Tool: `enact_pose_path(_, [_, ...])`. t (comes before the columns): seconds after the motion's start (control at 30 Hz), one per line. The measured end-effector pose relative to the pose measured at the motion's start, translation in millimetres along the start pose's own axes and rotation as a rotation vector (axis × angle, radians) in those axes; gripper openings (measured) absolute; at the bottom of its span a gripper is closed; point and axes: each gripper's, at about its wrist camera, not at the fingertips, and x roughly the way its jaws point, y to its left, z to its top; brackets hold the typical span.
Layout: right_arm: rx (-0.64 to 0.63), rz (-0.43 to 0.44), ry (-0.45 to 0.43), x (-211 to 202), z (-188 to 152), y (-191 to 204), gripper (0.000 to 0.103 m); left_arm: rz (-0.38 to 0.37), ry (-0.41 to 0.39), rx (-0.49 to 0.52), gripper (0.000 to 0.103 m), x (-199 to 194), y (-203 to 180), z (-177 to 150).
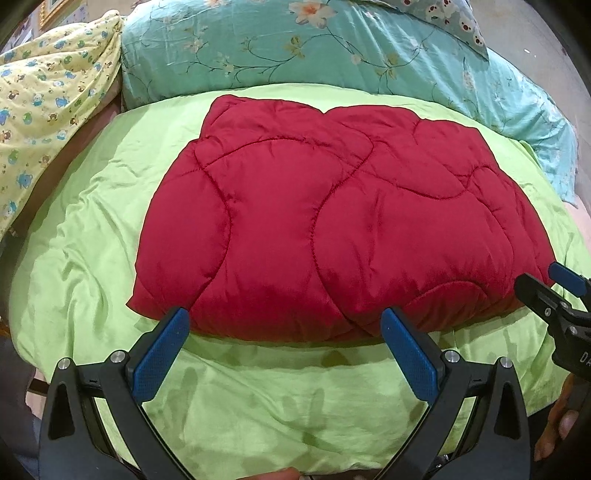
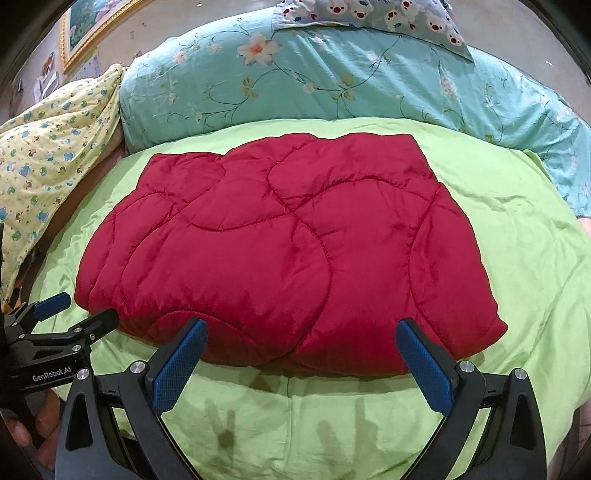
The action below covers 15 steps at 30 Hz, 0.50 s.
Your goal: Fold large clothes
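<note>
Only the right wrist view shows the gold-framed picture [image 2: 94, 26] on the wall and the row of bear faces on the bear pillow [image 2: 373, 16] at the top; the left wrist view cuts the frame [image 1: 50, 11] to a sliver and the pillow [image 1: 443, 22] to a corner. Each view catches the other tongs from the side: the right tongs [image 1: 554, 291] enter at the right edge of the left view, the left tongs [image 2: 79, 308] at the left edge of the right view, marked GenRobot.AI. In its own view the left tongs [image 1: 284, 321] stand wide apart and grip nothing, blue pads just short of the quilt's near edge; the right tongs [image 2: 301, 330] are likewise spread wide and empty at that same edge. Whether any pad touches the fabric cannot be told. The hands are mostly cut off, only fingers [image 1: 557, 443] showing at the frame edges [image 2: 48, 435]. The red quilt [image 1: 332, 229] lies folded into a thick, puffy rectangle with curved stitching, resting in the middle of the green sheet [image 1: 92, 258] on the bed [image 2: 517, 258], its folded layers hidden underneath [image 2: 288, 258]. Beyond it lies a teal floral bolster [image 2: 314, 77], and a yellow printed cloth [image 1: 48, 85] to the left
</note>
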Motion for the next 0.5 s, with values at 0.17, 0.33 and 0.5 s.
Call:
enact_pose_path(0.17, [-0.022,-0.002,0.019,-3,4,3,0.102,0.015,0.008,0.016,0.103,-7,-1,4])
enact_pose_path(0.33, [-0.03,0.002,0.023,-11,7,5,0.102,0.023,-0.004,0.032,0.103,-15,-4,8])
enact_pose_path(0.5, [-0.041,-0.003,0.017,-16,9,8,0.102,0.016,-0.01,0.035,0.103,-18,-5,11])
